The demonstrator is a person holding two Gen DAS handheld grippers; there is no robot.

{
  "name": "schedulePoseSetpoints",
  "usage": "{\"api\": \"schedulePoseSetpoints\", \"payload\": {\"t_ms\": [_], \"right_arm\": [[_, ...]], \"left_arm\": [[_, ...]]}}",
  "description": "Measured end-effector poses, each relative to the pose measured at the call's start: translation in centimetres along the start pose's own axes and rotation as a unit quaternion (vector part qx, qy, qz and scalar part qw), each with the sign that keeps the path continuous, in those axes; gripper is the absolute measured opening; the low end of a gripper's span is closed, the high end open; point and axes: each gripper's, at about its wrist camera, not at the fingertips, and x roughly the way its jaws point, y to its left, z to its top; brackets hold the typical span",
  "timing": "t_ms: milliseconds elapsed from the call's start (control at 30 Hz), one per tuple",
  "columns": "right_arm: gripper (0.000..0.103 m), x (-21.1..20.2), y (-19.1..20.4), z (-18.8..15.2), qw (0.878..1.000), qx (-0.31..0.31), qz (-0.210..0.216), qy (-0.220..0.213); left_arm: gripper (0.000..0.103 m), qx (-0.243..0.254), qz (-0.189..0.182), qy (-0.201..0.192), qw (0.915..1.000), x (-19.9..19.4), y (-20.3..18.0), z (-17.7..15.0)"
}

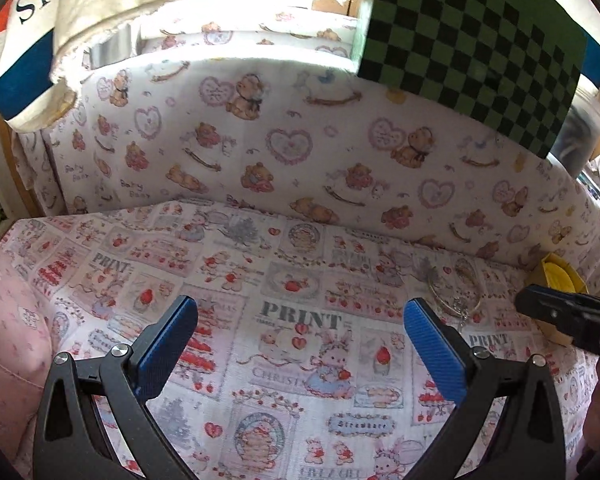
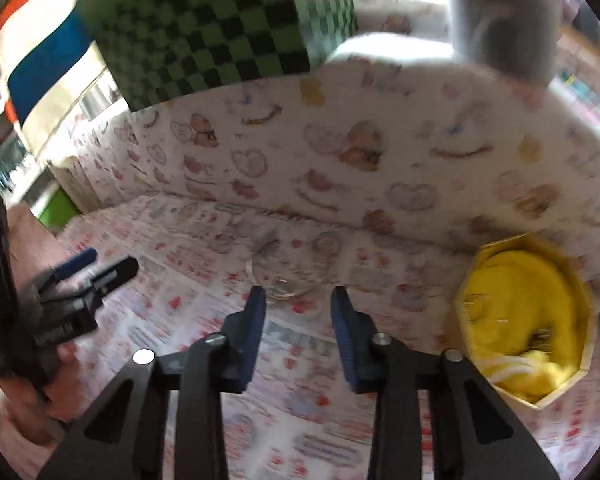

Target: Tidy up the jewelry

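The patterned cloth covering the worktop carries readable words: "PRINT" appears three times in the left wrist view, once large near the middle, once toward the left and once at the right beside the gripper finger. Lower down, "CHRISTM…" can partly be read, and a small label reads "Strawbare". Behind it stands a padded wall covered in a bear-and-heart fabric, where "Baby Bear" is written twice at the left. A banner at the upper left shows the letters "SI" upside down.

One thin silver bracelet lies on the cloth, a small chain dangling from its near edge. In the right wrist view it is blurred, just ahead of the finger tips. One yellow octagonal box with yellow lining stands to the right, near the wall, with something small and dark inside that cannot be made out. One green-and-black checkered box sits on top of the wall.

The left gripper hangs over the cloth with its two blue pads spread wide and nothing between them. The right gripper is set narrow, a modest gap between its pads, also holding nothing, with the bracelet apart from both fingers.
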Motion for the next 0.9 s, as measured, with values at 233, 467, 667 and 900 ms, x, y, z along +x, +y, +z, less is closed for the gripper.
{"api": "schedulePoseSetpoints", "payload": {"t_ms": [233, 467, 667, 900], "right_arm": [[0.016, 2.8, 0.6, 1.4, 0.999, 0.002, 0.008, 0.040], [0.012, 4.7, 1.5, 1.4, 0.997, -0.015, -0.023, 0.065], [0.008, 6.2, 1.6, 1.2, 0.997, -0.009, -0.027, 0.070], [0.003, 5.0, 2.2, 1.1, 0.998, -0.021, -0.026, 0.048]], "left_arm": [[0.102, -0.019, 0.003, 0.022, 0.9996, 1.4, 1.0, -0.6], [0.102, -0.023, -0.004, 0.015, 0.9996, 1.2, 1.6, -0.4], [0.102, -0.019, -0.011, 0.012, 0.9997, 0.7, 0.9, 0.0], [0.102, -0.026, -0.016, -0.010, 0.9995, -0.5, 1.0, 0.3]]}}
